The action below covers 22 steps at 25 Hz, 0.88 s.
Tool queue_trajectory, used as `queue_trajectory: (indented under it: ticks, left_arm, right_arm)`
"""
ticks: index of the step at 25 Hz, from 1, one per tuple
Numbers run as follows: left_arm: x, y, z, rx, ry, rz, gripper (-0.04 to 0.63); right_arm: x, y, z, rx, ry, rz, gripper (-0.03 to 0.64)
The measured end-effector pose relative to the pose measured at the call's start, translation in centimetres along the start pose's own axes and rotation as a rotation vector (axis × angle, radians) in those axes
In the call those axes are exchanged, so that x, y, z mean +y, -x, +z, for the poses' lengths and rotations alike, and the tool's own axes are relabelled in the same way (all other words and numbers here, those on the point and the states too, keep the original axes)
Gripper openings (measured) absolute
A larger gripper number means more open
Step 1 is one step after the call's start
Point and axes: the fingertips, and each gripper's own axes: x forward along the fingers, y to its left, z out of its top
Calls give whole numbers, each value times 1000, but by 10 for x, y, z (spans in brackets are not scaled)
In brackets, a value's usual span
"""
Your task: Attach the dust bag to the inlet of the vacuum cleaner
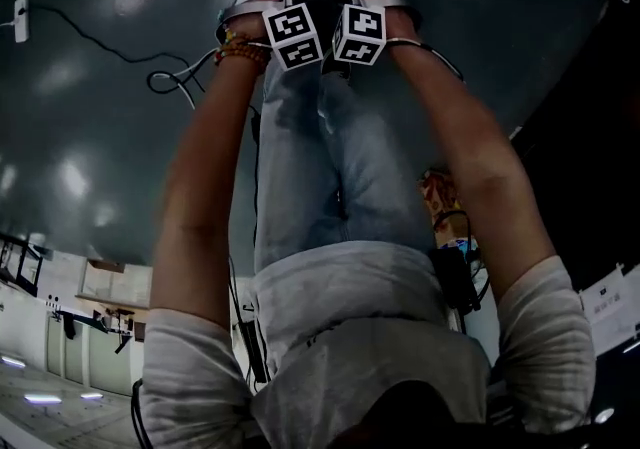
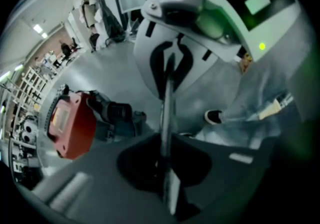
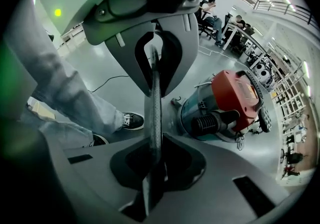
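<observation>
The vacuum cleaner [image 3: 235, 103] lies on its side on the grey floor, with a red top, a teal drum and a black ribbed inlet [image 3: 207, 123]. It also shows in the left gripper view as the vacuum cleaner [image 2: 75, 123], at the left. No dust bag is in any view. My left gripper [image 2: 166, 99] and right gripper [image 3: 153, 99] are both shut with nothing between their fingers, and they point tip to tip at each other. In the head view only their marker cubes show, the left cube [image 1: 293, 34] and the right cube [image 1: 360, 33], held low in front of my legs.
My jeans and black shoes [image 3: 132, 120] stand close beside the grippers. A black cable [image 1: 100, 37] runs across the floor from a white power strip [image 1: 20, 17]. Desks, shelving and seated people [image 3: 215, 11] are far behind the vacuum cleaner.
</observation>
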Motion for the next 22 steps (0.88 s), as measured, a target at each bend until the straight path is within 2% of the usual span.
queue_trajectory:
  ticks: [3, 11, 18, 22]
  left_arm:
    - [20, 0, 0, -10, 26, 0, 29]
    - [66, -17, 11, -15, 82, -9, 31]
    - [78, -33, 14, -9, 115, 0, 28]
    - [83, -34, 6, 18, 149, 5, 29]
  right_arm:
    - [-21, -1, 2, 2, 15, 4, 32]
    - [-65, -15, -12, 4, -24, 12, 32]
    - [-83, -29, -26, -37, 41, 21, 32]
    - [-84, -37, -21, -55, 7, 34, 32]
